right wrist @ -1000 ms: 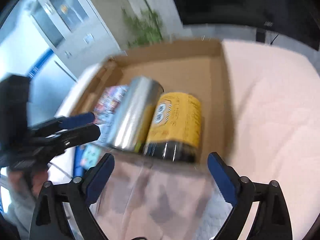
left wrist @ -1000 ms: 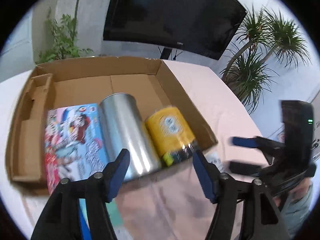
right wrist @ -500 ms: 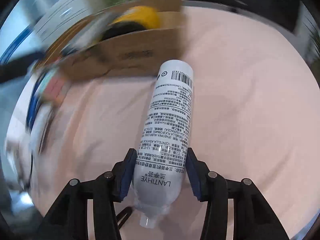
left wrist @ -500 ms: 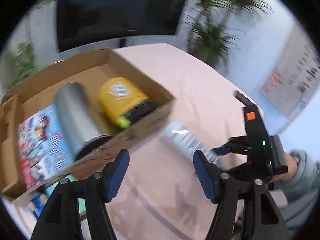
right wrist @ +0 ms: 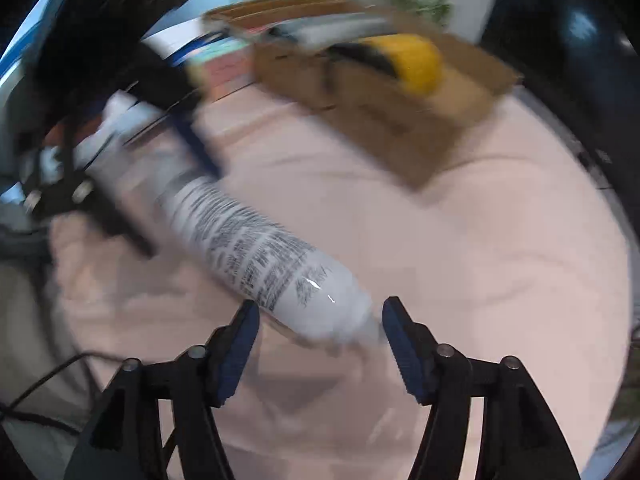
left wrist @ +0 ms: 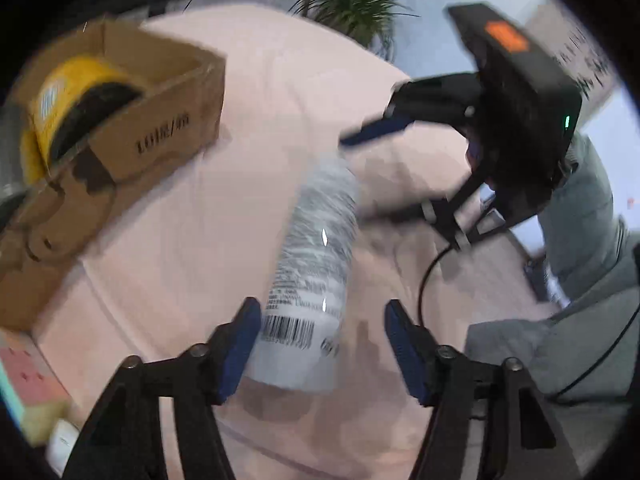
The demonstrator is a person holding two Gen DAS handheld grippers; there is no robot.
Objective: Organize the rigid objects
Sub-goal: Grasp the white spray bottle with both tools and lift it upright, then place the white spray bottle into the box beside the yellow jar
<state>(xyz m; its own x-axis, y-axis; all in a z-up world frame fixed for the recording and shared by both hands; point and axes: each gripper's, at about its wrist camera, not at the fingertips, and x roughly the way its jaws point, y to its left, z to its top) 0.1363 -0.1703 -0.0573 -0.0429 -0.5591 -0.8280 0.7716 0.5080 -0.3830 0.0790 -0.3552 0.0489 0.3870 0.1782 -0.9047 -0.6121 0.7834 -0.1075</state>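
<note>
Tilting steeply down, both claws, left claw (left wrist: 322, 344) closing, right claw (right wrist: 320, 342) opening, straddle bottle (left wrist: 316, 280).

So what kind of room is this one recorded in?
Probably an office or lounge, not a kitchen: a table under a pink cloth, a potted palm by the wall, and a large dark screen behind the cardboard box.
</note>
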